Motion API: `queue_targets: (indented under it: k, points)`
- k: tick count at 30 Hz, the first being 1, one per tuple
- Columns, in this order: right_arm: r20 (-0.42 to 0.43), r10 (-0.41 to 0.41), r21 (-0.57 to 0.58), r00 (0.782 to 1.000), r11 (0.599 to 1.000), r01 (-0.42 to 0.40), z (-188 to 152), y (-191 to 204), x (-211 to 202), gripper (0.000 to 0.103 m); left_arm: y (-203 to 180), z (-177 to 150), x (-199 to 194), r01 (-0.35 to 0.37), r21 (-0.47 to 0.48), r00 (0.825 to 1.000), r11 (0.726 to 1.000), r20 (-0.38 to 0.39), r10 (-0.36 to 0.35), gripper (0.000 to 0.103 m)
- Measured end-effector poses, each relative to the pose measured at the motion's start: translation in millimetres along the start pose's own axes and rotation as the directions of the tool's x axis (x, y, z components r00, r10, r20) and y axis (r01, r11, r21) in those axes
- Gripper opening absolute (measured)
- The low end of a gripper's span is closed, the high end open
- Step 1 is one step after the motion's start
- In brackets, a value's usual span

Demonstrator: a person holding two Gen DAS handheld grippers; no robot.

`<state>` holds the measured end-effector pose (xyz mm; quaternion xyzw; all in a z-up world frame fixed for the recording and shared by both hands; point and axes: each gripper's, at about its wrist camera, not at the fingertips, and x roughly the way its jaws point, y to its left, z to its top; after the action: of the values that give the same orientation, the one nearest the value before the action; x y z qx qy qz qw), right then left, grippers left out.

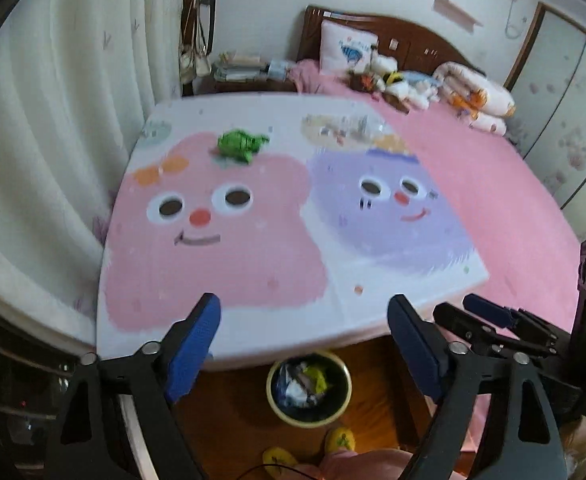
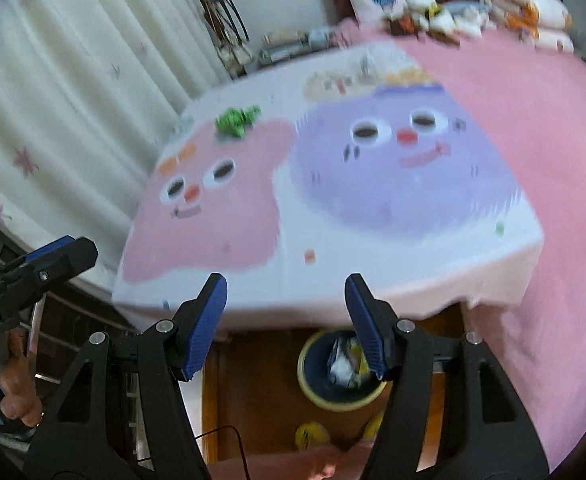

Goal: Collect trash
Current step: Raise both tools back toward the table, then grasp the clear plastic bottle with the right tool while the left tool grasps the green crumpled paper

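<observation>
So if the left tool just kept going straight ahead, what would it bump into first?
Probably the cartoon-printed mat on the bed: the open left tool points over its near edge, nothing between. The green crumpled wrapper lies farther on, slightly left. Depth is uncertain.

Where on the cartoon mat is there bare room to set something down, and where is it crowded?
Nearly all the mat is bare: only the green crumpled wrapper sits near its far edge. The headboard end is crowded with plush toys. The bin below holds trash.
</observation>
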<state>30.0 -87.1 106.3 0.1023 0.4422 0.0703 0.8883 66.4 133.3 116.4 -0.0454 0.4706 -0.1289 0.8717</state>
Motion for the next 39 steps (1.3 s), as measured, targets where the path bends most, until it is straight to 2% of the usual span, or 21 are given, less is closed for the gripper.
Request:
queue_targets:
  k: [4, 8, 13, 19, 22, 25, 31, 33, 39]
  points:
    - [0.070, -0.022, -0.065, 0.997, 0.998, 0.026, 33, 18, -14, 0.059, 4, 24, -8, 0.011, 0.007, 0.999, 1.000, 0.033, -0.011, 0.082]
    - [0.146, -0.061, -0.147, 0.987, 0.986, 0.083, 71, 29, -26, 0.059, 5, 47, 2, -0.009, 0.013, 1.000, 1.000, 0.006, 0.009, 0.082]
    - [0.151, -0.081, -0.219, 0.985, 0.969, 0.113, 124, 21, -8, 0.058, 4, 81, 27, -0.075, -0.001, 0.997, 0.997, 0.011, 0.075, 0.082]
    - [0.069, -0.001, -0.251, 0.998, 0.968, 0.018, 203, -34, 59, 0.057, 0, 134, 85, -0.154, -0.063, 0.988, 0.986, -0.008, 0.154, 0.082]
    - [0.014, 0.012, -0.279, 1.000, 0.960, -0.008, 241, -64, 98, 0.056, -8, 160, 125, -0.174, -0.116, 0.984, 0.978, -0.050, 0.169, 0.082]
    - [-0.053, 0.030, -0.290, 0.998, 0.956, -0.044, 285, -98, 140, 0.056, -22, 186, 167, -0.180, -0.150, 0.982, 0.972, -0.092, 0.167, 0.082]
    - [-0.169, 0.060, -0.326, 0.984, 0.939, -0.113, 365, -161, 235, 0.056, -34, 220, 235, -0.247, -0.199, 0.964, 0.948, -0.148, 0.220, 0.082]
    - [-0.207, 0.066, -0.351, 0.976, 0.926, -0.137, 382, -172, 267, 0.056, -29, 229, 258, -0.280, -0.220, 0.954, 0.934, -0.176, 0.244, 0.082]
    - [-0.306, 0.044, -0.439, 0.951, 0.880, -0.182, 395, -180, 347, 0.056, 4, 245, 301, -0.353, -0.265, 0.927, 0.897, -0.231, 0.296, 0.082]
